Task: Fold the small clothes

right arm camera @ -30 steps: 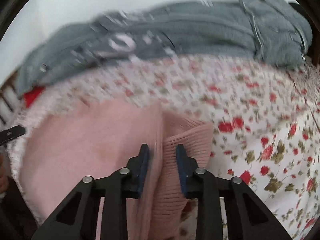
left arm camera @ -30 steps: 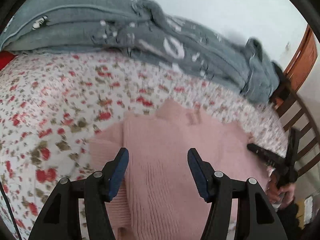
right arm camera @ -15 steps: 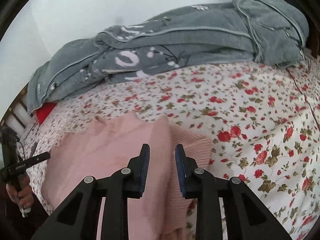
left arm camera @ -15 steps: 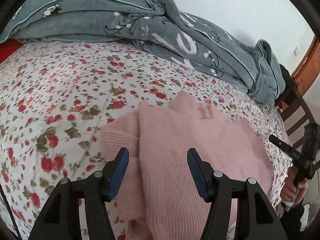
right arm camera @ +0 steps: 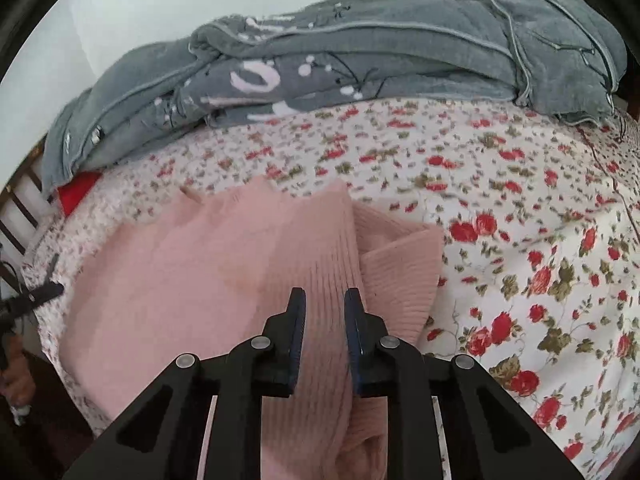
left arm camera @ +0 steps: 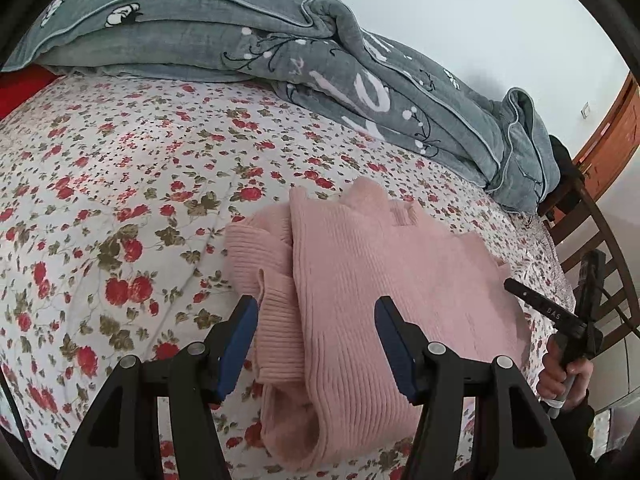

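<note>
On the floral bedsheet, the pink sweater now lies released, one sleeve folded in; both grippers have pulled back; left gripper hovers wide and empty; right gripper narrow, gripping nothing; next fold pending.

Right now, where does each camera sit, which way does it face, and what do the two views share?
Left wrist: sits on the left gripper, angled down over the pink sweater on the floral bedsheet; its open fingers show, plus the person's other hand with the right gripper at right.
Right wrist: sits on the right gripper, angled down at the sweater's folded edge; its narrowly parted fingers show, a hand at far left.
Shared: the sweater, bedsheet and grey blanket behind.
</note>
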`<move>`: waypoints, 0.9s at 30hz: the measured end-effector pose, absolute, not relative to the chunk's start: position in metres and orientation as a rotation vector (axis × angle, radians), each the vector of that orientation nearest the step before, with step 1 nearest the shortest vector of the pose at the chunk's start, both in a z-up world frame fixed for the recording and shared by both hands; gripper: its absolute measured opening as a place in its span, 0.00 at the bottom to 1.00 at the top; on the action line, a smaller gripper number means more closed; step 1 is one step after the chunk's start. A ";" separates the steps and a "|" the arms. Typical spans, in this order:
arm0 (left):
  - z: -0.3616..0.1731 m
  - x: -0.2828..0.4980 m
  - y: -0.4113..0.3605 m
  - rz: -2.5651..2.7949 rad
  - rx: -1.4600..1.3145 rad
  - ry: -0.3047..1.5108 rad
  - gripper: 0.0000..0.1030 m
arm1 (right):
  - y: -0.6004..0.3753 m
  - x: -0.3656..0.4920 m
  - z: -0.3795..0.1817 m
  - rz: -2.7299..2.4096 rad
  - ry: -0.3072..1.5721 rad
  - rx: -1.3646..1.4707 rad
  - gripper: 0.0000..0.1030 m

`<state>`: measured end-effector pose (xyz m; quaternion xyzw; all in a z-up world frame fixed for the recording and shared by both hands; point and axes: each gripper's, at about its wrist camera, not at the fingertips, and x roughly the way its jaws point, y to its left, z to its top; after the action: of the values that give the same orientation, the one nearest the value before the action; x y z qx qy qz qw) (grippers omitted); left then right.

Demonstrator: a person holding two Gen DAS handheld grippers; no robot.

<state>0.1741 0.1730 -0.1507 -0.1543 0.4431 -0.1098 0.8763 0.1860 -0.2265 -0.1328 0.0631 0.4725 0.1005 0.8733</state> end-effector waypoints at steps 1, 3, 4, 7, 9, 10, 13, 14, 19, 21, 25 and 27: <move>-0.150 0.173 0.175 -0.232 -0.334 0.921 0.57 | -0.225 0.185 -0.128 0.210 0.979 0.123 0.25; -0.149 0.172 0.177 -0.240 -0.352 0.917 0.57 | -0.221 0.183 -0.121 0.215 0.964 0.101 0.29; -0.149 0.172 0.177 -0.243 -0.356 0.916 0.57 | -0.220 0.185 -0.119 0.218 0.963 0.101 0.30; -0.148 0.172 0.178 -0.246 -0.367 0.913 0.57 | -0.216 0.190 -0.115 0.245 0.964 0.123 0.30; -0.148 0.173 0.179 -0.247 -0.368 0.913 0.57 | -0.212 0.196 -0.114 0.251 0.969 0.124 0.30; -0.148 0.173 0.179 -0.247 -0.366 0.914 0.57 | -0.209 0.201 -0.113 0.258 0.974 0.123 0.31; -0.147 0.179 0.178 -0.243 -0.352 0.915 0.57 | -0.201 0.209 -0.110 0.277 0.976 0.116 0.36; -0.146 0.182 0.177 -0.246 -0.351 0.917 0.57 | -0.197 0.214 -0.109 0.284 0.972 0.104 0.40; -0.141 0.211 0.161 -0.258 -0.317 0.924 0.55 | -0.183 0.241 -0.103 0.297 0.952 0.053 0.45; -0.141 0.226 0.152 -0.266 -0.310 0.930 0.55 | -0.180 0.255 -0.105 0.308 0.962 0.058 0.45; -0.144 0.262 0.128 -0.277 -0.277 0.968 0.55 | -0.170 0.279 -0.114 0.330 0.995 0.051 0.46; -0.148 0.281 0.112 -0.294 -0.250 0.987 0.55 | -0.165 0.289 -0.121 0.335 1.010 0.033 0.49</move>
<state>0.2808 0.1116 -0.1478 -0.1191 0.4705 -0.1403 0.8630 0.2894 -0.1650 -0.1210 0.0156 0.4815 0.1599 0.8616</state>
